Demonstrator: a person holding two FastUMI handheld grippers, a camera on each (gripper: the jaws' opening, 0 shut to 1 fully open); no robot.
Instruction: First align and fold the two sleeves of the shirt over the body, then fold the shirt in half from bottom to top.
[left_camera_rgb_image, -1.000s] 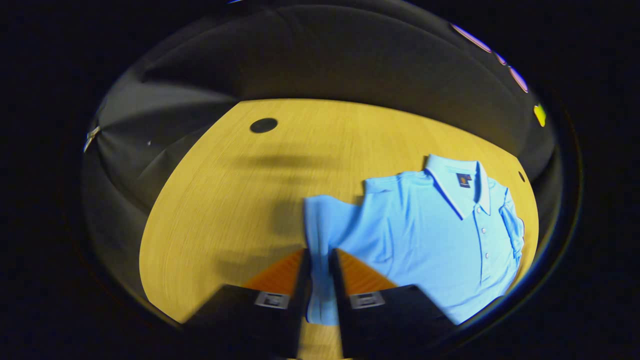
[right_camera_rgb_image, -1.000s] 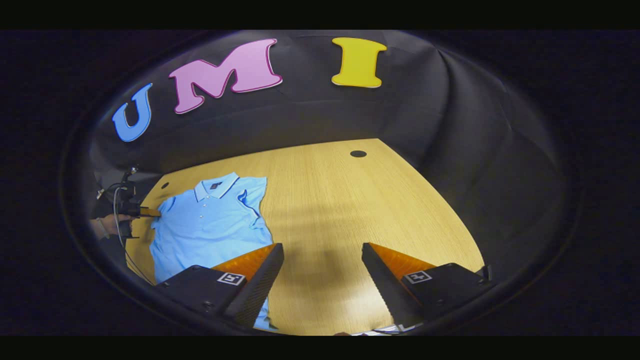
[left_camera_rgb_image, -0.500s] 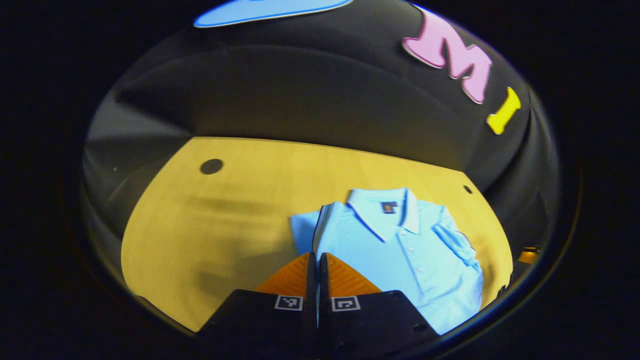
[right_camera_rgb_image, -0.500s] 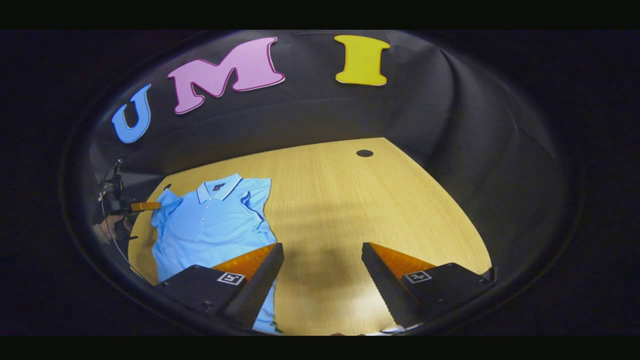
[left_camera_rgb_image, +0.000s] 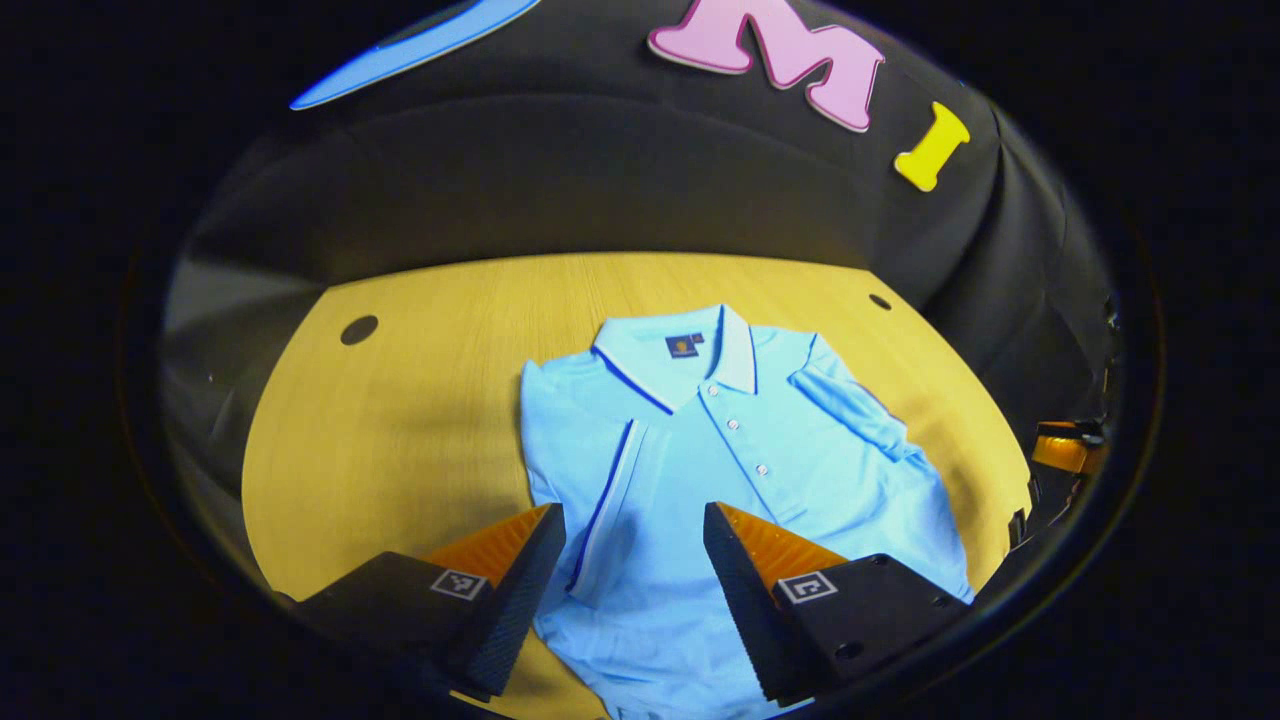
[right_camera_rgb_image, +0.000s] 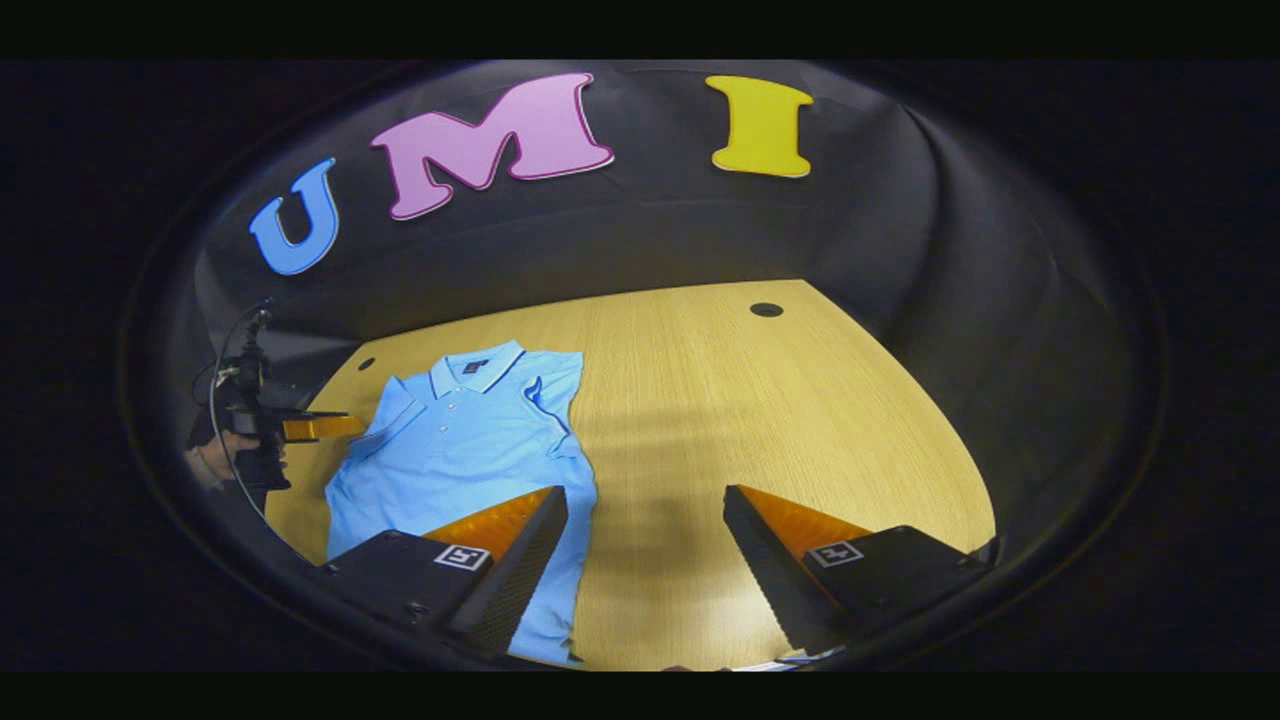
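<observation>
Wooden table (left_camera_rgb_image: 420, 400), label-collared shirt (left_camera_rgb_image: 700, 450)

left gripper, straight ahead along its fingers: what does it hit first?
Most likely the shirt: the left gripper is open and the folded-in sleeve lies between its fingers, with the shirt body beyond. How high the gripper is above the cloth is unclear.

the left gripper view looks forward and down from close above the shirt (left_camera_rgb_image: 700, 440), its own fingers (left_camera_rgb_image: 520, 575) framing the cloth, facing the collar and the booth's back wall. the right gripper view sits farther off to the shirt's side, over bare tabletop (right_camera_rgb_image: 720, 420), facing the same wall, with the shirt (right_camera_rgb_image: 460, 450) at its left. both views share the shirt, the tabletop and the wall; the right gripper view also takes in the left gripper (right_camera_rgb_image: 325, 428).
</observation>
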